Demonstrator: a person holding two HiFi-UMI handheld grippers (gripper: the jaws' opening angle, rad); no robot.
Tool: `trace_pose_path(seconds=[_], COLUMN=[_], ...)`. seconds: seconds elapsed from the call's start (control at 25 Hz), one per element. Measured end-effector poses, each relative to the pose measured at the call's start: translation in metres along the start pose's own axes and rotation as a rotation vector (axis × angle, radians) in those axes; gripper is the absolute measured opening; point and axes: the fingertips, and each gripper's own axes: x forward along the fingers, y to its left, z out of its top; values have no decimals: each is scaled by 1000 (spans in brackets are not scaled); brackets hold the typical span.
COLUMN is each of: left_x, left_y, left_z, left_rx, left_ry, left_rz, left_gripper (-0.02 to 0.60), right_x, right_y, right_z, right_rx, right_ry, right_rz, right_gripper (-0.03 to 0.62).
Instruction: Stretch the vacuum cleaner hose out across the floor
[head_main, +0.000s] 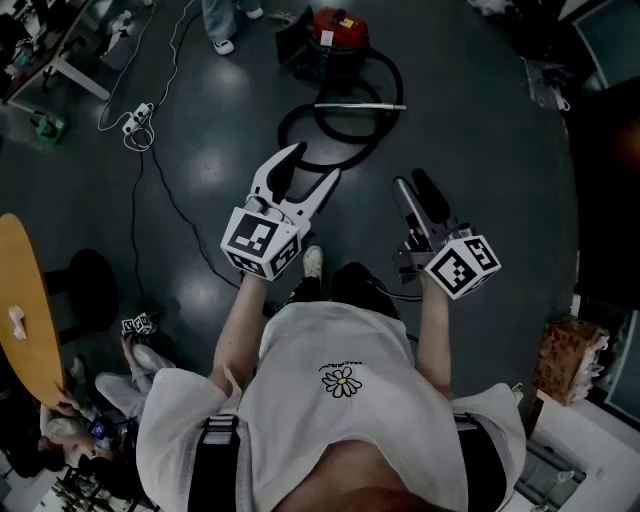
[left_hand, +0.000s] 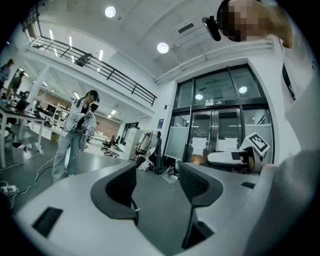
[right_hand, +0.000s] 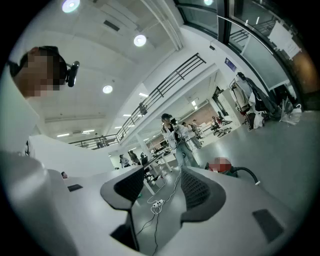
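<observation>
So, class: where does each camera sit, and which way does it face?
Head view: on the person's head, facing steeply down at vacuum cleaner and hose; shows shirt, left gripper, right gripper.
Left gripper view: on that gripper, level, toward glass doors; shows its open jaws, the right gripper.
Right gripper view: level, toward the vacuum cleaner; shows its open jaws.
Shared: head and right gripper views show the power strip.

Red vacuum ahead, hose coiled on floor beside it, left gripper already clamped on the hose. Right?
No. The left gripper holds nothing: the left gripper view shows its jaws apart with only floor between them. The red vacuum and the coiled hose on the floor are as you say.
</observation>
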Motion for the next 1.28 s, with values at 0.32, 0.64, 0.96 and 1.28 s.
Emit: trace_pose_path(seconds=[0.32, 0.64, 0.96, 1.28], left_x=[104, 239, 365, 456], left_y=[75, 167, 287, 468], left_z=[-2, -11, -159, -514], left_rx=[-63, 2, 271, 391], left_ry=[11, 121, 295, 701], left_rz=[-10, -23, -88, -123], left_gripper=[276, 319, 391, 305], right_x=[105, 213, 328, 390], right_y=[-74, -182, -329, -546], right_z=[27, 76, -8, -221], right_rx=[36, -56, -220, -248], right_ry=[32, 20, 147, 159], right_rz=[-1, -35, -96, -191], right_gripper=[242, 242, 244, 244])
